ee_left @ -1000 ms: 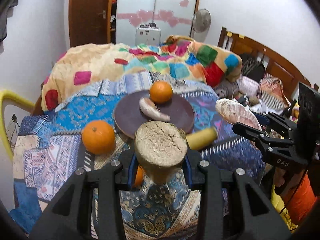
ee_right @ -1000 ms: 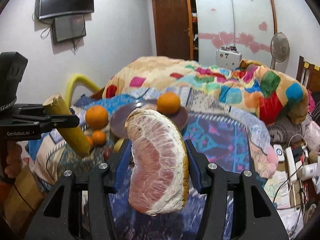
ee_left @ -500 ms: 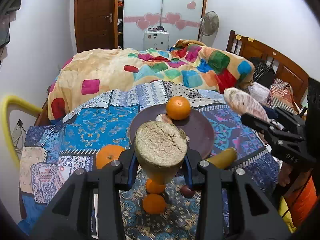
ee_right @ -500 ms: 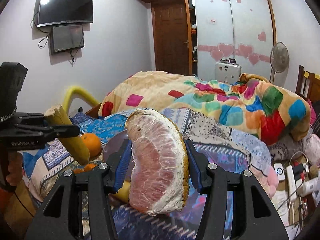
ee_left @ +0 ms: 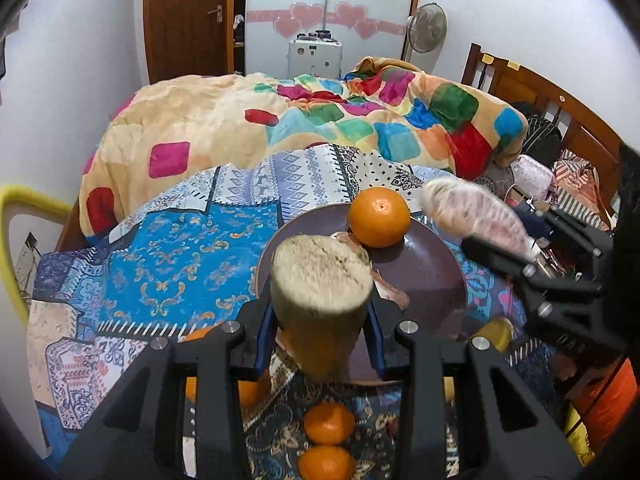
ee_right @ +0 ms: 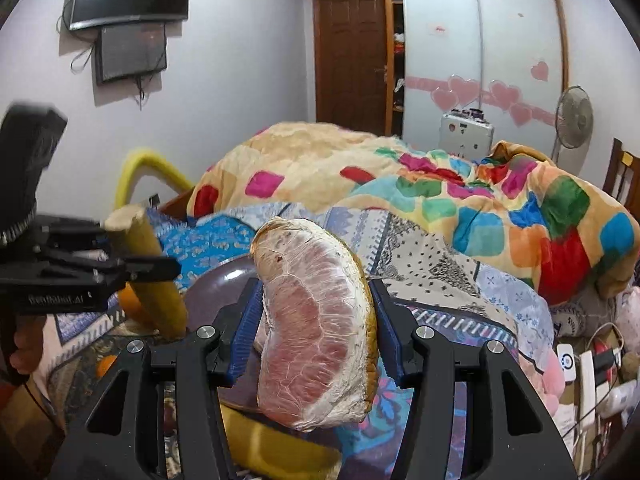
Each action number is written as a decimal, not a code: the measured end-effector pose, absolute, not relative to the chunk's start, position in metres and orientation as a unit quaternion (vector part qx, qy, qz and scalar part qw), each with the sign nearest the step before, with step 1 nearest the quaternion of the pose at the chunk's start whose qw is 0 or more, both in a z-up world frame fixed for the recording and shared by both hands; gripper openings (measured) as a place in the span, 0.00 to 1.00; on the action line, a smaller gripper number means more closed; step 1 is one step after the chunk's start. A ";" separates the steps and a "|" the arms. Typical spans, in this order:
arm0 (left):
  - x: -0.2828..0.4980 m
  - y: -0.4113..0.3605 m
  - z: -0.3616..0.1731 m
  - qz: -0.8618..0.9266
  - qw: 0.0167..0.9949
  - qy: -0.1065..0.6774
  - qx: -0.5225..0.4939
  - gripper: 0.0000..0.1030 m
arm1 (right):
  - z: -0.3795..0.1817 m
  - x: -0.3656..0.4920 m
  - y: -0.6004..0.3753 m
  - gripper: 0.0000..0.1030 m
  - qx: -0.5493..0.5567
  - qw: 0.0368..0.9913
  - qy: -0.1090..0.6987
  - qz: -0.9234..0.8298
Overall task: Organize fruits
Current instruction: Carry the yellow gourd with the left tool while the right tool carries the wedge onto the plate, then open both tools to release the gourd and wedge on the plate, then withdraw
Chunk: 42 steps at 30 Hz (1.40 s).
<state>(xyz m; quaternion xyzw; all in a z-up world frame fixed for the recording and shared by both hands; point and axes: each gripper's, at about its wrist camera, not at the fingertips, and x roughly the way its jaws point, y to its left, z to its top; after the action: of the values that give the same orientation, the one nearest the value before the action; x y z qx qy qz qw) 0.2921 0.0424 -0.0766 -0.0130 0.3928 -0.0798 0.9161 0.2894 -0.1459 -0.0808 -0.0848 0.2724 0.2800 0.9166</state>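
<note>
My left gripper is shut on a thick yellow pomelo rind piece, held above the near rim of a dark purple plate. The plate holds an orange and a pink pomelo slice. My right gripper is shut on a large peeled pomelo wedge, held above the plate's right side; the wedge also shows in the left wrist view. The left gripper with its rind piece shows at left in the right wrist view.
Loose oranges and a second yellow rind piece lie on the patterned bedspread near the plate. A colourful quilt is heaped behind. A wooden headboard and clutter are at right; a yellow chair frame at left.
Both grippers rose and moved forward over the plate with their pieces still held. The loose oranges slid from the left of view to below the left gripper.
</note>
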 end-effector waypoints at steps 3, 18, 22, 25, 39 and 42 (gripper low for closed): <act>0.305 0.041 -0.081 -0.080 0.913 0.399 -0.011 0.37 | -0.088 0.298 -0.138 0.48 -0.101 0.910 0.286 0.283; 0.368 0.038 -0.103 -0.074 0.888 0.453 -0.010 0.37 | -0.107 0.338 -0.110 0.48 -0.145 0.880 0.343 0.294; 0.372 0.041 -0.104 -0.072 0.886 0.458 -0.015 0.39 | -0.111 0.341 -0.110 0.49 -0.140 0.877 0.354 0.295; 0.367 0.044 -0.104 -0.076 0.888 0.454 -0.018 0.42 | -0.108 0.339 -0.114 0.49 -0.135 0.875 0.352 0.303; 0.302 0.078 -0.088 -0.048 0.910 0.413 -0.005 0.55 | -0.093 0.303 -0.143 0.49 -0.114 0.886 0.325 0.310; 0.288 0.089 -0.090 -0.035 0.910 0.412 -0.003 0.59 | -0.095 0.293 -0.150 0.49 -0.116 0.887 0.324 0.309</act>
<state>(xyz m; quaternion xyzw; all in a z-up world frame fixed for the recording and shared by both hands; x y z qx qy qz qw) 0.2884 0.0892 -0.0900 -0.0030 0.4124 -0.0352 0.9103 0.2925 -0.1501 -0.0951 -0.1158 0.3236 0.3093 0.8867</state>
